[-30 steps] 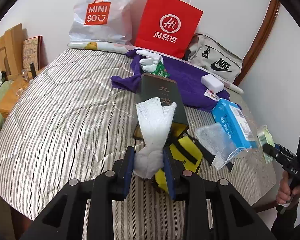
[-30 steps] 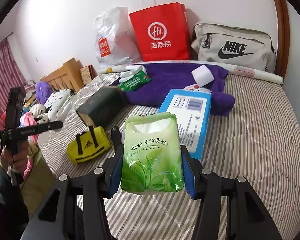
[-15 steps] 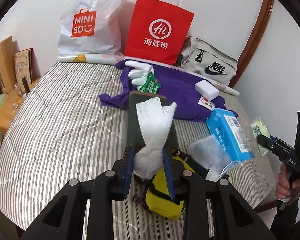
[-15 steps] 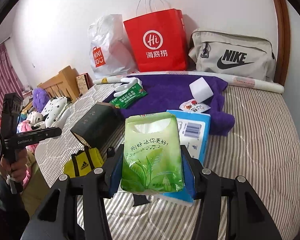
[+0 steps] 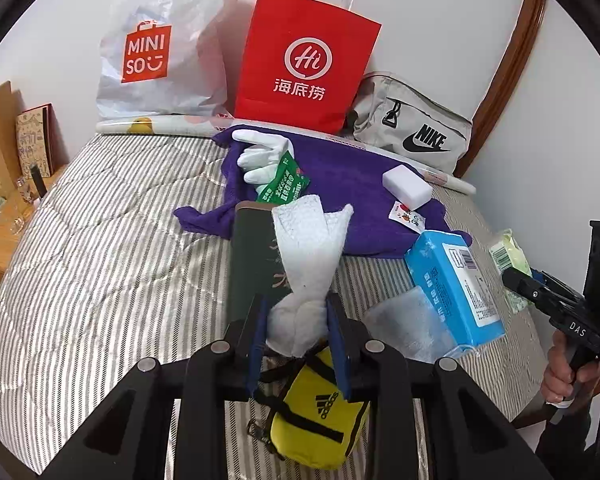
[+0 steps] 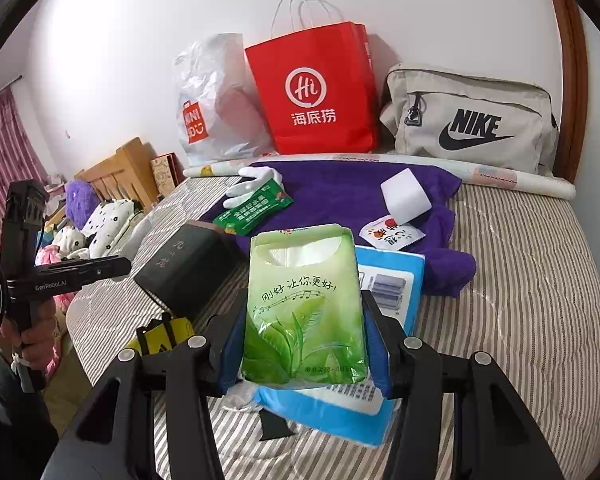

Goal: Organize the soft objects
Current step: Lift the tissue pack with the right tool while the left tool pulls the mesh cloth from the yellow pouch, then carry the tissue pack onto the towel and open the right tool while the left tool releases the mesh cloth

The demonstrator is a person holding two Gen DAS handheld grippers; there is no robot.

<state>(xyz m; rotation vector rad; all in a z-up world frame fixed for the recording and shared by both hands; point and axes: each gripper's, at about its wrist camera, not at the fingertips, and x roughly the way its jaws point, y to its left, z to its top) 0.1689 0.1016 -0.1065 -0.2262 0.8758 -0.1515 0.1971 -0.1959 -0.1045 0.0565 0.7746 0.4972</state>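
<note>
My left gripper (image 5: 298, 330) is shut on a white cloth (image 5: 308, 256) that stands up between its blue pads, held above the striped bed (image 5: 100, 264). In the right wrist view my right gripper (image 6: 304, 344) is shut on a green tissue pack (image 6: 302, 308), also lifted off the bed. Below lie a blue tissue pack (image 6: 388, 284), a dark box (image 6: 188, 268) and a yellow Adidas pouch (image 5: 320, 408). A purple towel (image 5: 340, 184) at the back carries a white glove (image 5: 260, 156), a green sachet (image 5: 284, 184) and a white sponge block (image 6: 404, 198).
A red paper bag (image 6: 316, 88), a white Miniso bag (image 5: 156, 48) and a grey Nike bag (image 6: 472, 120) lean on the wall behind a rolled sheet (image 6: 500, 176). A clear plastic bag (image 5: 404, 324) lies by the blue pack. Soft toys (image 6: 96, 220) sit left of the bed.
Both grippers have moved forward over the bed toward the purple towel and bags, each keeping its hold. The yellow pouch and blue pack have slid down under the fingers.
</note>
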